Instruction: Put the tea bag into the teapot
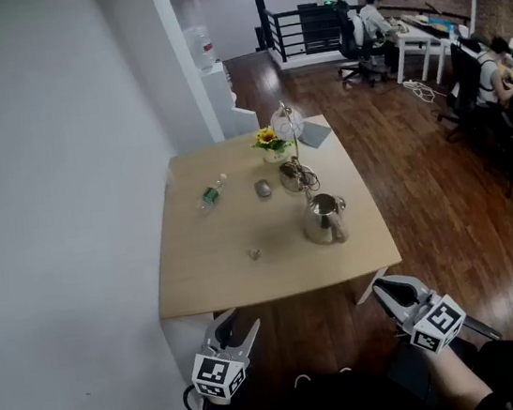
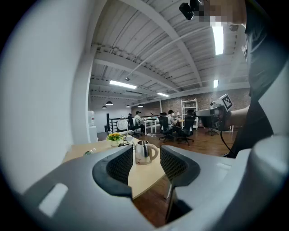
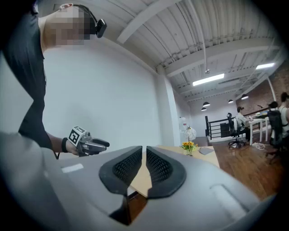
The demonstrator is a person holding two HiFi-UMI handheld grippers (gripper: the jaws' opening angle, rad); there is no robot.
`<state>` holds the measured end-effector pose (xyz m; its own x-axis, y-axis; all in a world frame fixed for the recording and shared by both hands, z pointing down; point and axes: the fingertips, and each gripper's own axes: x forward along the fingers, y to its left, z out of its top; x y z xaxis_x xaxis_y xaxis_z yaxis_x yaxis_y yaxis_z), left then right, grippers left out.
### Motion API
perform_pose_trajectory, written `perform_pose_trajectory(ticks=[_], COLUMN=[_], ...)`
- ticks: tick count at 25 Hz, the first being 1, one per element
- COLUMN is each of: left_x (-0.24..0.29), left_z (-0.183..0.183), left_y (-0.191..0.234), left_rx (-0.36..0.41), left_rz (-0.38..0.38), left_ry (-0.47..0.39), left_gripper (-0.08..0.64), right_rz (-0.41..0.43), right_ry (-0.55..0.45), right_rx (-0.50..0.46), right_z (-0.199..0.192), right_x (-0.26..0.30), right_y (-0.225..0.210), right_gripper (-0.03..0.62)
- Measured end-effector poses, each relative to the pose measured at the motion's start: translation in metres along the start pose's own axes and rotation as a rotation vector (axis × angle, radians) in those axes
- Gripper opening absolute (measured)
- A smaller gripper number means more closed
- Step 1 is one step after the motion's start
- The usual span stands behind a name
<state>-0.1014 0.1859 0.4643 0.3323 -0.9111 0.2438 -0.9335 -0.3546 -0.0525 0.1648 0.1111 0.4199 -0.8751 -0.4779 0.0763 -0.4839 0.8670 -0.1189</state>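
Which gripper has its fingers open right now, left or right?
The left gripper, at the head view's left: its fingers stand wide apart with nothing between them. The right gripper has its fingers almost together.

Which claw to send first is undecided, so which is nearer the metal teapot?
Right. The right claw is off the table's near edge, slightly right of the teapot; the left claw is off that edge too, but farther away to the teapot's left.

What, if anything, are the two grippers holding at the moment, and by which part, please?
Nothing is held. The left gripper has its jaws wide apart and empty; the right gripper has its jaws almost together with nothing between them.
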Motion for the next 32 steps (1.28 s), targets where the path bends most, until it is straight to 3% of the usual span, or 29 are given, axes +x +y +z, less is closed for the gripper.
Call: perform_pose_trajectory(ticks=[8, 16, 22, 32], left_x=[0.040, 0.072, 0.120, 0.199], left_z=[0.000, -0.013, -0.018, -0.029], left_y=[-0.012, 0.008, 0.046, 0.144], left_rx=[0.001, -0.008, -0.015, -0.005], left_rz=[0.019, 0.019, -0.019, -0.132], left_ry=[0.022, 0.067, 0.068, 0.102], left_gripper=[0.186, 0.186, 0.186, 0.186], right_rz=[0.061, 0.102, 0.072, -0.013], right_ry=[0.029, 0.055, 0.069, 0.104], right_rx=[0.031, 0.045, 0.035, 0.061], right_z=[-0.012, -0.016, -0.013, -0.010], right_x=[0.004, 0.037, 0.081, 0.200], right_y=[-0.027, -0.042, -0.066, -0.112], right_gripper=[0.037, 0.037, 0.037, 0.037])
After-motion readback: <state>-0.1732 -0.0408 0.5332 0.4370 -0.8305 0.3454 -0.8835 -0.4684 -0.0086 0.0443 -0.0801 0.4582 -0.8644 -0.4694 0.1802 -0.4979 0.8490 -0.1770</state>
